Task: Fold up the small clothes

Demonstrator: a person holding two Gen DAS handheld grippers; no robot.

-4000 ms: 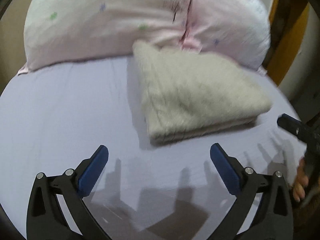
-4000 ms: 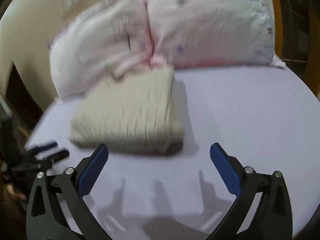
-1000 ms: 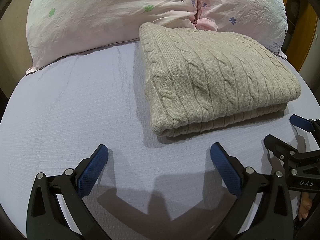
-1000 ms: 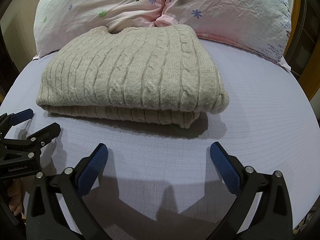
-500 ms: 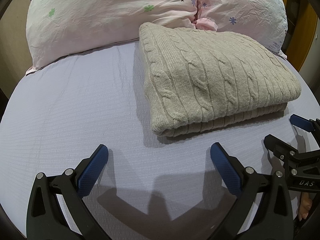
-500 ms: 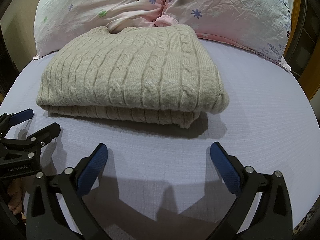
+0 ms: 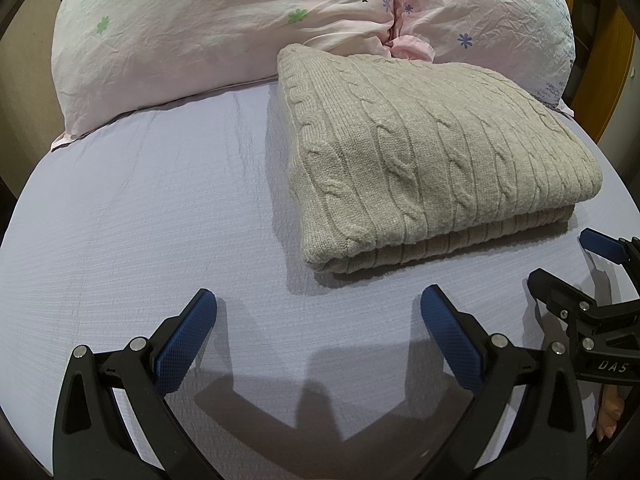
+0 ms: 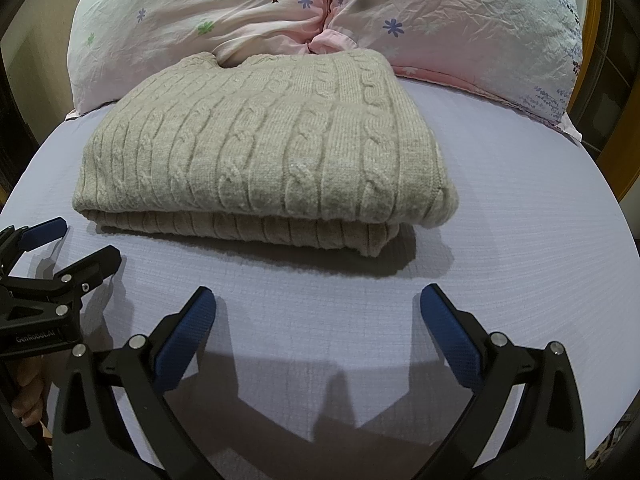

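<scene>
A beige cable-knit sweater (image 7: pixel 432 160) lies folded in a neat rectangle on the lilac bed sheet (image 7: pixel 140 220), its far edge against the pillows. It also shows in the right wrist view (image 8: pixel 264 156). My left gripper (image 7: pixel 318 320) is open and empty, above the sheet in front of the sweater's near left corner. My right gripper (image 8: pixel 318 320) is open and empty, in front of the sweater's near right corner. The right gripper shows at the right edge of the left wrist view (image 7: pixel 576 264). The left gripper shows at the left edge of the right wrist view (image 8: pixel 68 248).
Two pink flowered pillows (image 7: pixel 224 20) (image 8: pixel 460 20) lie side by side along the head of the bed behind the sweater. A wooden frame (image 7: pixel 616 80) stands at the right. The sheet (image 8: pixel 520 220) curves away at both sides.
Over the last second nothing has visibly moved. Four seconds ago both views were blurred and the grippers stood a little farther from the sweater.
</scene>
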